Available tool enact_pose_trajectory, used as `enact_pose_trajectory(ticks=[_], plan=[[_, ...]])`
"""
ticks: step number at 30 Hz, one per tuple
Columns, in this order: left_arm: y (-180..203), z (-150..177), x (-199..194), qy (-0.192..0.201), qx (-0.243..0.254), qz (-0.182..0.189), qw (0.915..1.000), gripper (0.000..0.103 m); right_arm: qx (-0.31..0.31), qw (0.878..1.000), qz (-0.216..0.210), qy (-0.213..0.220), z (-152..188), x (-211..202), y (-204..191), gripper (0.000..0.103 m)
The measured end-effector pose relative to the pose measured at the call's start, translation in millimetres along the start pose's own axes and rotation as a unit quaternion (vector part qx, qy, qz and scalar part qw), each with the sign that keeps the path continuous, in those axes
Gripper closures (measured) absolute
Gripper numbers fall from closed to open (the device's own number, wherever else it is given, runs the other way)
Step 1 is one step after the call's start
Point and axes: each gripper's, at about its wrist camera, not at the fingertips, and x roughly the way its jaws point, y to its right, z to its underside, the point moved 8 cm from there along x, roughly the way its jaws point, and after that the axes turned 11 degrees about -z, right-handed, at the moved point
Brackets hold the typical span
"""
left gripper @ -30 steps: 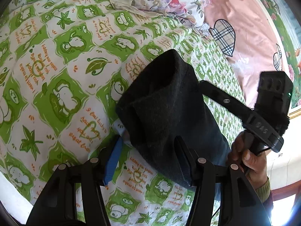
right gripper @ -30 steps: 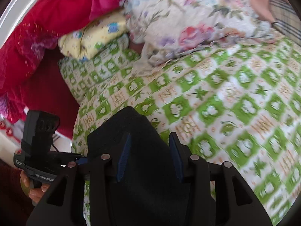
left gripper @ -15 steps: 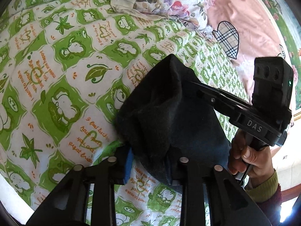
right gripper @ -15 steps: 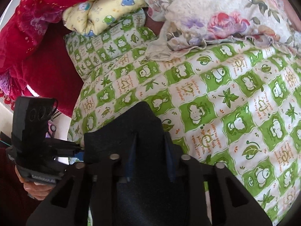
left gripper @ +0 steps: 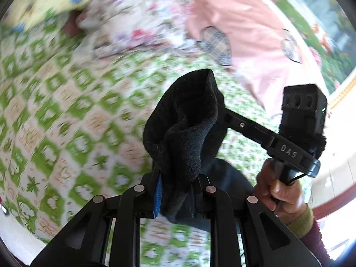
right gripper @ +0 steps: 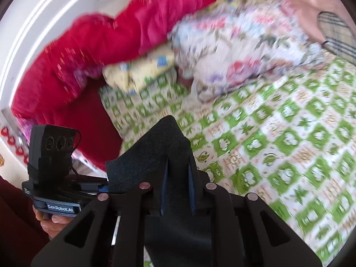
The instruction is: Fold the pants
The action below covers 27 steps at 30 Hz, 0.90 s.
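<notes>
The black pants (left gripper: 187, 129) hang bunched between both grippers, lifted above the green and white patterned bedsheet (left gripper: 66, 120). My left gripper (left gripper: 175, 191) is shut on one edge of the pants. My right gripper (right gripper: 178, 178) is shut on the other edge of the pants (right gripper: 160, 151). In the left wrist view the right gripper's body (left gripper: 289, 138) and the hand holding it show at the right. In the right wrist view the left gripper's body (right gripper: 53, 178) shows at the lower left. Both views are blurred by motion.
A floral pillow (right gripper: 240, 51), a yellow pillow (right gripper: 142, 71) and a red blanket (right gripper: 93, 44) lie at the head of the bed. A pink cover with plaid hearts (left gripper: 240, 31) lies at the far right. The bedsheet (right gripper: 289, 133) spreads out ahead.
Both grippers have closed on the pants and lifted them off the sheet. Both views have swung up toward the pillows.
</notes>
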Motion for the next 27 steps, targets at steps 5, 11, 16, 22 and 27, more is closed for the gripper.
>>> enact_pose_trajectory(ticks=[5, 11, 16, 22, 27], plan=[[50, -2, -18, 0.012, 0.048, 0.038, 0.9980, 0.084, 0.009, 0.998, 0.006, 0.061, 1, -60, -10, 0.086], [118, 12, -26, 0.014, 0.114, 0.076, 0.9904, 0.084, 0.026, 0.991, 0.022, 0.130, 19, -133, -12, 0.087], [171, 37, -21, 0.007, 0.164, 0.090, 0.9823, 0.085, 0.046, 0.984, 0.035, 0.169, 44, -177, -7, 0.088], [214, 69, -6, -0.010, 0.210, 0.093, 0.9732, 0.085, 0.073, 0.974, 0.056, 0.206, 82, -221, 3, 0.089], [241, 99, 10, -0.031, 0.245, 0.094, 0.9645, 0.085, 0.097, 0.965, 0.066, 0.235, 115, -249, 14, 0.089]])
